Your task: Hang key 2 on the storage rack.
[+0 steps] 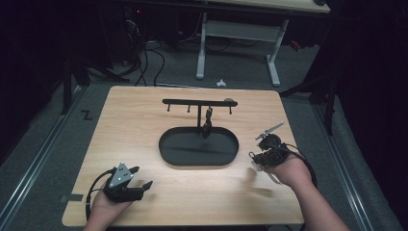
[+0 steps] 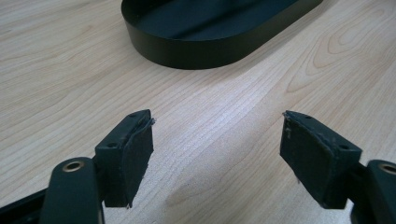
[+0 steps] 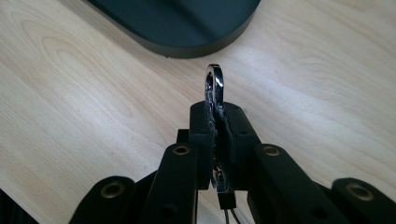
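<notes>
Right gripper (image 3: pixel 215 109) clamped on a metal ring (image 3: pixel 215 84); left gripper (image 2: pixel 217 140) apart over bare table (image 2: pixel 224 93).

In the right gripper view the jaws are pressed together on the chrome ring, whose loop sticks out past the tips, above the wood just short of the black tray (image 3: pixel 187 28). In the high view the right gripper (image 1: pixel 262 154) is beside the tray's right end and the left gripper (image 1: pixel 139 178) is near the front left of the table, its jaws wide with nothing between them. A rack (image 1: pixel 198 102) with hooks rises from the tray (image 1: pixel 168 154), and a dark item (image 1: pixel 207 124) hangs from one hook.
</notes>
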Motion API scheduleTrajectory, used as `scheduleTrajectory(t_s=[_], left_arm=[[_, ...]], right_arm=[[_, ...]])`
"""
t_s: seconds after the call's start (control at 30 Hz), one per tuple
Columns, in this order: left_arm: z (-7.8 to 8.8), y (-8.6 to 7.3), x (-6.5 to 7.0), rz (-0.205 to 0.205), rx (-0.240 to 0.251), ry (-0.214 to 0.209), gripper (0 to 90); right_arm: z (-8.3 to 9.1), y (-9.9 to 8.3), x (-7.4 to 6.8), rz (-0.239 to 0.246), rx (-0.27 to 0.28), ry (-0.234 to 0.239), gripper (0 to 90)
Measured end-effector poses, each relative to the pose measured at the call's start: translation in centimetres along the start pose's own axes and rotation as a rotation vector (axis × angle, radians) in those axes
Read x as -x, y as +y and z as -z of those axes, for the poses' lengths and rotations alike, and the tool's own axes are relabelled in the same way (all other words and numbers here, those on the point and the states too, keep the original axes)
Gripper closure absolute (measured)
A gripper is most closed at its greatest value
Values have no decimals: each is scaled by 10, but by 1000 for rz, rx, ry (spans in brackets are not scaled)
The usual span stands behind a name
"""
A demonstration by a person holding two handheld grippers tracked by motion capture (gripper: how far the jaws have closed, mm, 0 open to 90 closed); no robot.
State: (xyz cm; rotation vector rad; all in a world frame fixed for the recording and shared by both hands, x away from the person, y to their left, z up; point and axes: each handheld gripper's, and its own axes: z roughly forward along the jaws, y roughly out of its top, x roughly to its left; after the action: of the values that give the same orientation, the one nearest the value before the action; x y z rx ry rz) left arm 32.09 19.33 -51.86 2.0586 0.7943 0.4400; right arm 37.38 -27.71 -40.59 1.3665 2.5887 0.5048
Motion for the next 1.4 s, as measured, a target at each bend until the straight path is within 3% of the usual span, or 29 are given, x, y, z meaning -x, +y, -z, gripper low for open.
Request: scheduleTrajectory(t_s=[0.3, 0.5, 1.4], left_arm=[[0, 1, -1, -3, 8, 4, 262], [1, 0, -2, 0, 7, 5, 263], [23, -15, -3, 28, 7, 66, 266]], right_arm=[[29, 17, 2, 1, 49, -23, 841], [37, 26, 1, 9, 69, -35, 841], [32, 67, -6, 58, 119, 0, 841]])
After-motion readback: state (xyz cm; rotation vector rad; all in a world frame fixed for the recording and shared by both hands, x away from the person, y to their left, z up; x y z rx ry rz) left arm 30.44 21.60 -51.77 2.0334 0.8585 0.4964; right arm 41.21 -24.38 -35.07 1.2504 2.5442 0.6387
